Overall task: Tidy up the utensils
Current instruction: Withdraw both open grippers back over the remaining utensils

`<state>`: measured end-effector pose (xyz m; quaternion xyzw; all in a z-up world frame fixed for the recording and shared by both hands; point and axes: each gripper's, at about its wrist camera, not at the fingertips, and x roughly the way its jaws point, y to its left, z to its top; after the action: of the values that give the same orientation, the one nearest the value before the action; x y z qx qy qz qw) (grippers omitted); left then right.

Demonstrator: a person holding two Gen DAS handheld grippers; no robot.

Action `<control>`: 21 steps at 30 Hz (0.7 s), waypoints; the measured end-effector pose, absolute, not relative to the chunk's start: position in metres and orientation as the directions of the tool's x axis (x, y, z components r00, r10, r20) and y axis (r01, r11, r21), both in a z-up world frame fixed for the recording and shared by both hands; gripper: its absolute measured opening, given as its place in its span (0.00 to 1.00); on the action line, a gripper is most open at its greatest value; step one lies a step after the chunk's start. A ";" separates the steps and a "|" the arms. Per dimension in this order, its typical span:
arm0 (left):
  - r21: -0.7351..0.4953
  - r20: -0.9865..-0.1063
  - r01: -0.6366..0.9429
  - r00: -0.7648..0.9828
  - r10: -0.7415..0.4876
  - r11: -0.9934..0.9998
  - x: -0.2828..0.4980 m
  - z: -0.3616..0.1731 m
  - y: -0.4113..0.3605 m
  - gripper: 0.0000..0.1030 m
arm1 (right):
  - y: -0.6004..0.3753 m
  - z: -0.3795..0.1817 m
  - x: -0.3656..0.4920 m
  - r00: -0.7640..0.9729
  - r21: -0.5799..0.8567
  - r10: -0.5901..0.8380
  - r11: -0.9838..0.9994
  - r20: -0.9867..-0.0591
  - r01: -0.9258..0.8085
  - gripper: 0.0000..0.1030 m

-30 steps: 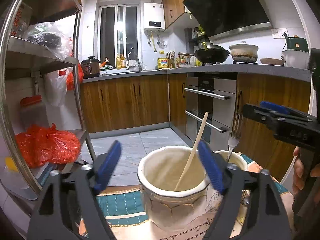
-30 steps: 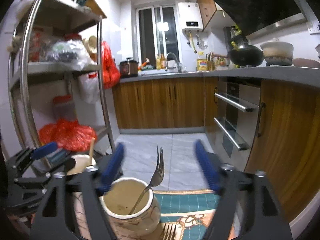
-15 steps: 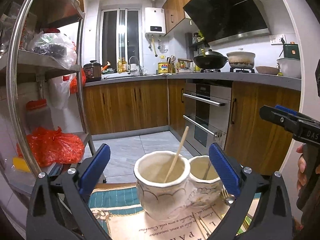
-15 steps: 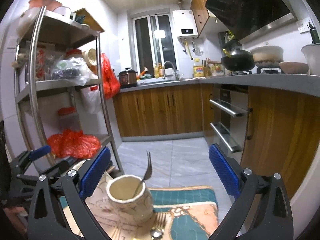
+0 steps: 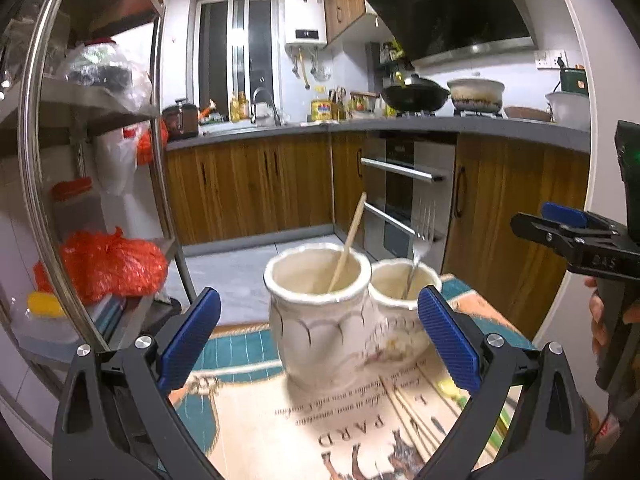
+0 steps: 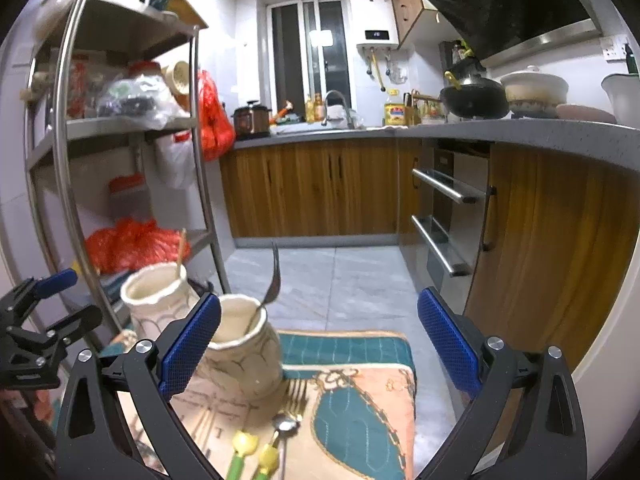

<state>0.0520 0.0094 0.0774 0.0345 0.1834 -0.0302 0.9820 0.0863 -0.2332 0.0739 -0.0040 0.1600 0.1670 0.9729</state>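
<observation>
Both the left gripper [image 5: 319, 334] and right gripper [image 6: 319, 334] hang wide, holding nothing. Loose cutlery [image 6: 280, 432] lies on the mat [image 6: 360, 412]; next comes picking one. Beyond, jars [image 5: 320, 312] hold a chopstick [image 5: 348, 248] and fork [image 5: 420, 240].

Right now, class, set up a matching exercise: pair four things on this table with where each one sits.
Things:
1 wooden stick
2 upright fork
3 gold fork
4 left gripper

Places:
A lying flat on the mat
B in the taller jar
C jaws open, nothing between them
D in the shorter jar

Pairs: 1-B, 2-D, 3-A, 4-C
</observation>
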 end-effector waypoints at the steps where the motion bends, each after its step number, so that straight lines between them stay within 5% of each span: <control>1: 0.052 -0.373 0.074 0.926 -0.050 0.996 0.051 0.075 0.011 0.95 | -0.234 0.071 0.087 0.892 0.038 0.317 0.946 -0.321 -0.323 0.95; 21: 0.025 -0.564 0.145 0.819 -0.106 0.989 0.053 0.022 0.003 0.94 | -0.235 0.015 0.100 0.799 -0.003 0.289 0.940 -0.527 -0.342 0.95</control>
<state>0.0534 0.0032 0.0222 0.0334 0.2934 -0.0658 0.9531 0.0999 -0.2350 0.0153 -0.0489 0.2696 0.1665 0.9472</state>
